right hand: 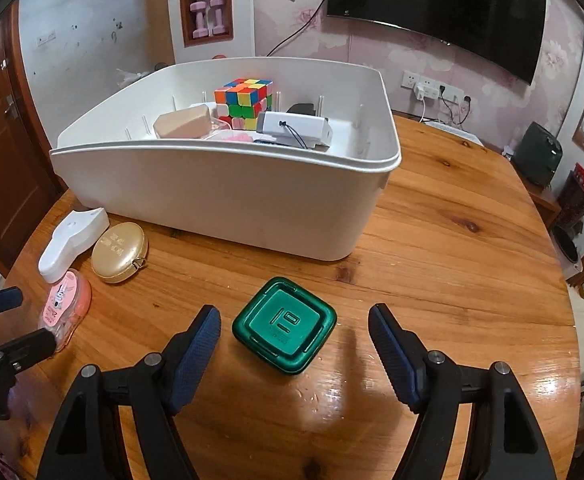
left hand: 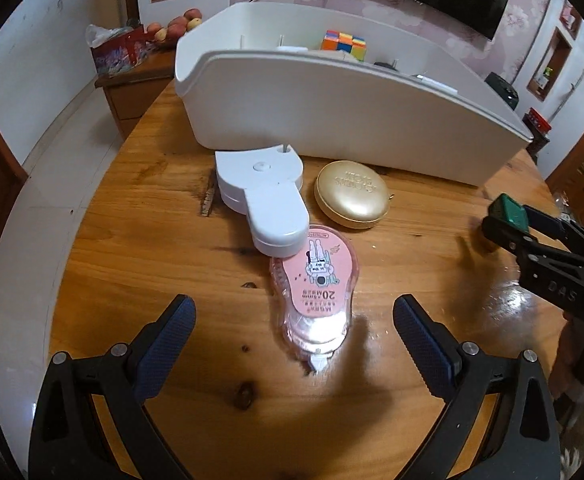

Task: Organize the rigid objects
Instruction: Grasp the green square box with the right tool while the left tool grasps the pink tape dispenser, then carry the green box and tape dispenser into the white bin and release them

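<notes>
A pink correction-tape dispenser point(left hand: 312, 300) lies flat on the wooden table point(left hand: 139, 240) between the fingers of my left gripper point(left hand: 294, 304), which is open and not touching it. Against its far end rests a white flat plastic gadget point(left hand: 263, 196), with a gold oval case point(left hand: 352, 194) to its right. In the right wrist view a green square box point(right hand: 284, 326) sits on the table between the spread pads of my right gripper point(right hand: 294, 310), with gaps on both sides. Behind stands the white bin point(right hand: 227, 188).
The bin holds a colour cube point(right hand: 243, 98), a tan block point(right hand: 181, 122) and a white device point(right hand: 292, 126). My left gripper point(right hand: 11, 320) shows at the left edge of the right wrist view. The round table's edge curves close on both sides.
</notes>
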The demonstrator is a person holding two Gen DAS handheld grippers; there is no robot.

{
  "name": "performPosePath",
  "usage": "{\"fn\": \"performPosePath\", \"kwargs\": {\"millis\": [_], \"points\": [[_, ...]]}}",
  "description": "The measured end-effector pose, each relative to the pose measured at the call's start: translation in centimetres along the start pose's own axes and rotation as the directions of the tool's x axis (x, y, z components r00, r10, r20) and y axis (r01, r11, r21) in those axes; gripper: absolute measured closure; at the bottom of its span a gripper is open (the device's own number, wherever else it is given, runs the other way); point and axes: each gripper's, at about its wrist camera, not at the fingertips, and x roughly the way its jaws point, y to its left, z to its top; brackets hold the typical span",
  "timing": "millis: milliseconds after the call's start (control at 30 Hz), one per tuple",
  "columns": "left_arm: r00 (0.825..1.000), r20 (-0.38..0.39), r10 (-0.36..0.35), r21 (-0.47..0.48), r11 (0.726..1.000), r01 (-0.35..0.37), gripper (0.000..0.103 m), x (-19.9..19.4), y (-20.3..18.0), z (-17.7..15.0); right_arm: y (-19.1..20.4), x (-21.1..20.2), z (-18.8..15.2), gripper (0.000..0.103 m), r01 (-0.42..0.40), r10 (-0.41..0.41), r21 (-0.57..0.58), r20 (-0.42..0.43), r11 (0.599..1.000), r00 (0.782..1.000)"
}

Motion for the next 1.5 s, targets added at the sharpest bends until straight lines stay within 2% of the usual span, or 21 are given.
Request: {"fn": "performPosePath", "kwargs": {"millis": [133, 267, 333, 433, 500, 533, 600, 767, 900, 1033, 1200, 1400, 1500], "points": [[1.000, -0.012, 0.001, -0.025, 1.000, -0.001, 0.005, 0.8, 0.3, 0.3, -0.3, 0.5, -0.2, 0.040, -0.002, 0.002, 0.006, -0.016, 1.000, 1.000], [1.000, -0.001, 0.029, -0.014, 0.999, -0.029, 0.005, 1.1, 0.1, 0.5, -0.5, 0.8, -0.4, 0.046, -0.019, 0.020, 0.009, -0.025, 1.000, 0.999], [0.999, 0.004, 0.046, -0.010, 0.999, -0.046, 0.005, 1.2, -0.2, 0.5, -0.4, 0.7, -0.6, 0.055, -0.032, 0.032, 0.003, -0.025, 0.999, 0.999], [0.997, 0.017, 0.081, 0.003, 0.997, -0.081, 0.010, 1.3, -0.6, 0.4, -0.2, 0.6, -0.8, 0.055, -0.031, 0.031, -0.006, -0.022, 1.000, 0.999], [0.992, 0.030, 0.118, 0.034, 0.992, -0.119, 0.025, 1.3, -1.0, 0.3, -0.4, 0.5, -0.9, 0.055, -0.039, 0.039, 0.002, -0.022, 0.999, 0.999], [0.993, 0.038, 0.110, 0.040, 0.993, -0.112, 0.030, 1.2, -1.1, 0.3, -0.5, 0.5, -0.9, 0.055, -0.042, 0.042, 0.007, -0.023, 0.999, 0.999], [0.994, 0.051, 0.098, 0.058, 0.993, -0.101, 0.050, 0.9, -1.5, 0.4, -0.7, 0.4, -1.1, 0.055, -0.050, 0.051, 0.018, -0.023, 0.999, 0.998], [0.996, 0.050, 0.071, 0.036, 0.997, -0.073, 0.051, 0.7, -1.1, 0.4, -1.1, 0.0, -1.4, 0.055, -0.056, 0.058, 0.047, -0.025, 0.997, 0.998], [1.000, 0.022, -0.013, -0.015, 1.000, 0.014, 0.051, 0.3, -0.3, 0.6, -1.3, -0.9, -1.4, 0.055, -0.067, 0.068, 0.060, -0.013, 0.996, 0.998], [0.998, 0.012, -0.066, -0.038, 0.997, 0.066, 0.052, -1.2, -0.2, 0.7, -1.2, -2.7, -0.8, 0.055, -0.081, 0.080, 0.068, 0.016, 0.994, 0.997], [0.990, 0.080, -0.113, -0.006, 0.994, 0.114, 0.052, -5.7, -0.8, 2.9, -0.5, -5.9, 0.5, 0.055, -0.074, 0.071, 0.051, 0.056, 0.996, 0.996], [0.961, 0.204, -0.185, 0.027, 0.983, 0.184, 0.052, -11.8, -0.9, 7.8, 0.3, -10.2, 3.8, 0.055, -0.080, 0.077, 0.024, 0.115, 0.996, 0.990], [0.952, 0.233, -0.200, 0.039, 0.980, 0.197, 0.052, -13.5, -0.8, 10.1, 0.2, -12.6, 6.3, 0.055, -0.099, 0.094, 0.025, 0.156, 0.995, 0.983]]}}
